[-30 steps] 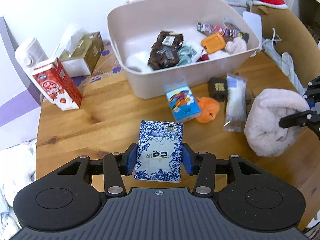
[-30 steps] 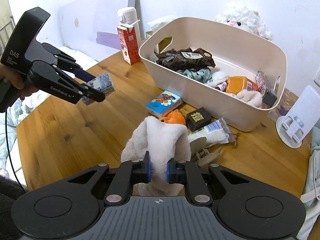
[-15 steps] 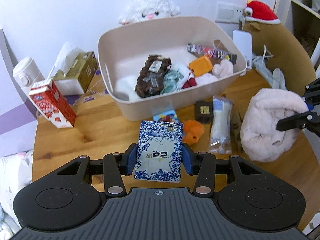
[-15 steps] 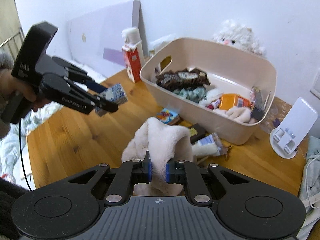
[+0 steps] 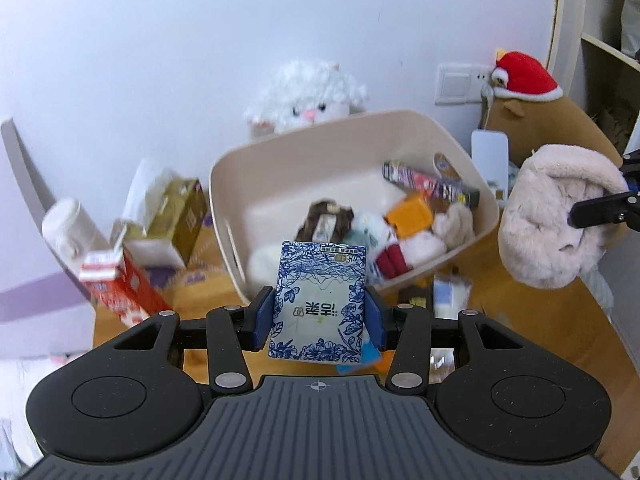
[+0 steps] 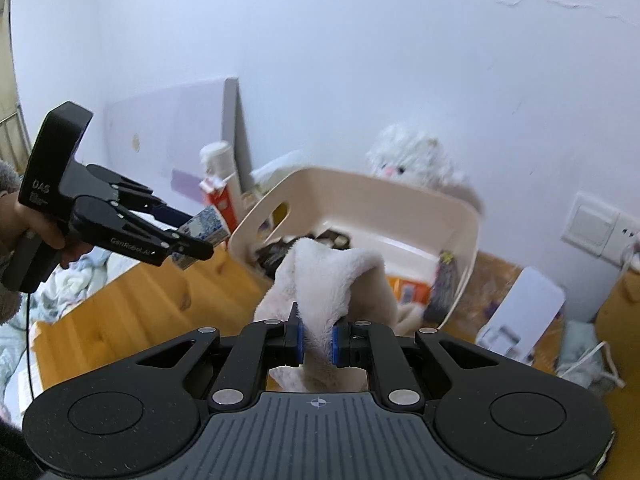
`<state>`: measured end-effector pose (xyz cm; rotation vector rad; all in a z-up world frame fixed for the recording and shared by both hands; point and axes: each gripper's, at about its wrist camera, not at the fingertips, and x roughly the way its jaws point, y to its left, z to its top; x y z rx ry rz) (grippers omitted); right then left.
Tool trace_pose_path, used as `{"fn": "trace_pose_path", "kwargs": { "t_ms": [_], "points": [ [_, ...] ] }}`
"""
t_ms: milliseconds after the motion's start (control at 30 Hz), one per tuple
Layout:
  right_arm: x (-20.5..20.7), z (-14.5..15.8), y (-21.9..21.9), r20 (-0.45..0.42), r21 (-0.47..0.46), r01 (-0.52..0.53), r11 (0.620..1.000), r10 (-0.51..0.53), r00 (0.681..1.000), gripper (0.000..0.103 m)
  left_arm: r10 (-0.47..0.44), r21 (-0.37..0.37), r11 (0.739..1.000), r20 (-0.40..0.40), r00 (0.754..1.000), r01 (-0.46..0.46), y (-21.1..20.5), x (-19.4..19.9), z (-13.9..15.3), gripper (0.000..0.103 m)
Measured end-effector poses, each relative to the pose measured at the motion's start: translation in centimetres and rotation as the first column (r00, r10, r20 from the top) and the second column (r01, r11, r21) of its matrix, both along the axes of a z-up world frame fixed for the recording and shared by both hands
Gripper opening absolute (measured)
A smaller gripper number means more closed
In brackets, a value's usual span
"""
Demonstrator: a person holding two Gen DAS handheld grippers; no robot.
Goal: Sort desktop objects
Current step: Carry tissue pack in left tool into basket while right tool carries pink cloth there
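The left gripper (image 5: 319,320) is clamped on a blue-and-white tissue pack (image 5: 318,300), its blue pads pressing the pack's two long sides, so the jaws stand about half apart around it. The pack is held upright in the air, in front of the near wall of the beige bin (image 5: 452,148). In the right wrist view the same gripper (image 6: 196,240) shows at the left, gripped by a hand (image 6: 36,224), with the pack (image 6: 204,226) between its fingers, above the wooden table (image 6: 132,308) and short of the bin (image 6: 360,188). The right gripper (image 6: 317,340) is closed tight on a fold of a fluffy pale pink cloth (image 6: 332,268); the rest of the cloth bunches up ahead of the pads and hides part of the bin's inside. From the left wrist view the cloth (image 5: 556,216) hangs as a rounded bundle off the table, to the right of the bin, pinched by the right gripper's dark fingers (image 5: 600,210). The bin holds a brown wrapper (image 5: 328,216), an orange box (image 5: 412,216), a long dark snack bar (image 5: 432,184) and some soft white and red pieces. Left of the bin stand a red milk carton (image 5: 120,284), a gold tissue box (image 5: 176,216) and a white bottle (image 5: 70,224). A white plush (image 5: 308,100) sits behind the bin against the wall. Small packets lie on the table just in front of the bin, blurred.
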<state>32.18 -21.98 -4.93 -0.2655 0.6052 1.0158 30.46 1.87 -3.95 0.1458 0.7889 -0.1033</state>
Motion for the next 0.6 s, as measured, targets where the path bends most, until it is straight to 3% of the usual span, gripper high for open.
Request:
{"fn": "trace_pose_path", "kwargs": {
  "t_ms": [300, 600],
  "points": [
    [2.9, 1.7, 0.1, 0.054, 0.028, 0.063, 0.998, -0.064, 0.996, 0.013, -0.034, 0.041, 0.999, 0.056, 0.998, 0.031, -0.8, 3.6, 1.9, 0.048],
    [6.1, 1.7, 1.3, 0.072, 0.037, 0.122, 0.992, -0.124, 0.99, 0.013, -0.068, 0.093, 0.994, 0.053, 0.996, 0.063, -1.8, 7.3, 1.2, 0.048]
  ]
}}
